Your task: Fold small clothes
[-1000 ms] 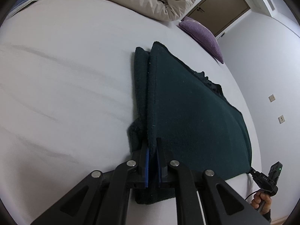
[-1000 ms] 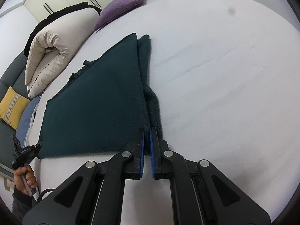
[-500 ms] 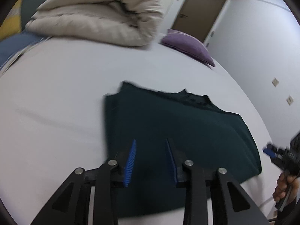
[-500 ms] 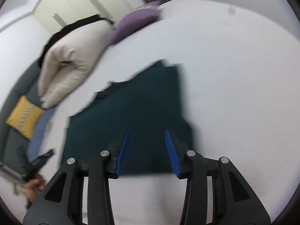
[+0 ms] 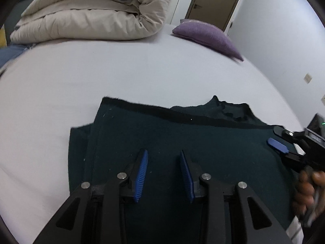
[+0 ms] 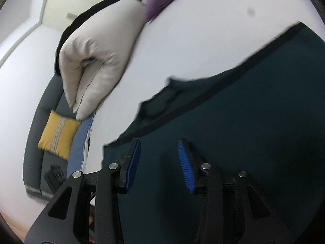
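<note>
Both grippers over a folded dark-green knit garment, lying flat on the white bed sheet. Left gripper with blue-padded jaws spread, nothing between them, above the garment's near part. Right gripper likewise spread and holding nothing, above the same cloth near its edge. Rolled beige duvet and purple cushion at the bed's far side; yellow cushion on a grey sofa beyond the bed.
</note>
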Tool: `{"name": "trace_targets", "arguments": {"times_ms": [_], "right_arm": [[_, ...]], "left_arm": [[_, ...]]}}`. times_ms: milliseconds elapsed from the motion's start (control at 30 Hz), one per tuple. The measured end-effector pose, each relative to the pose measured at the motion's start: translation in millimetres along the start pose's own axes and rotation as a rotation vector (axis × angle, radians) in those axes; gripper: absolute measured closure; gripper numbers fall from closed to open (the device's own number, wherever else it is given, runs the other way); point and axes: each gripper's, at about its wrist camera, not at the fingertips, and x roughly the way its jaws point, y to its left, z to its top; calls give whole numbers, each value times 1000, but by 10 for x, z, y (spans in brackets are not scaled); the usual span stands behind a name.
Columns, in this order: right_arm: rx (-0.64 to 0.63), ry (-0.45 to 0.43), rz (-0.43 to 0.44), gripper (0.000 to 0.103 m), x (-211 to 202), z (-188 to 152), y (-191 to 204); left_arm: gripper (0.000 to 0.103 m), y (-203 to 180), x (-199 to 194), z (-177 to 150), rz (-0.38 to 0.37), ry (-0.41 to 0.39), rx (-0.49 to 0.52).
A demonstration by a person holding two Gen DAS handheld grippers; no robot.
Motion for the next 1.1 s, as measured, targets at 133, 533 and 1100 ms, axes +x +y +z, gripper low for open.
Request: {"name": "trace_targets", "arguments": {"times_ms": [133,533,1100], "right_arm": [[95,-92,64,73,-263,240,-473],[192,-326,-41,69,-1432,308,-1123],[87,-83,116,68,-914,-1046,-601]], "left_arm": [[67,-18,-44,-91,11,-24,33],[68,177,-245,-148,-60,-39,-77],[56,-14,-741,-843,-37,-6,17]]}}
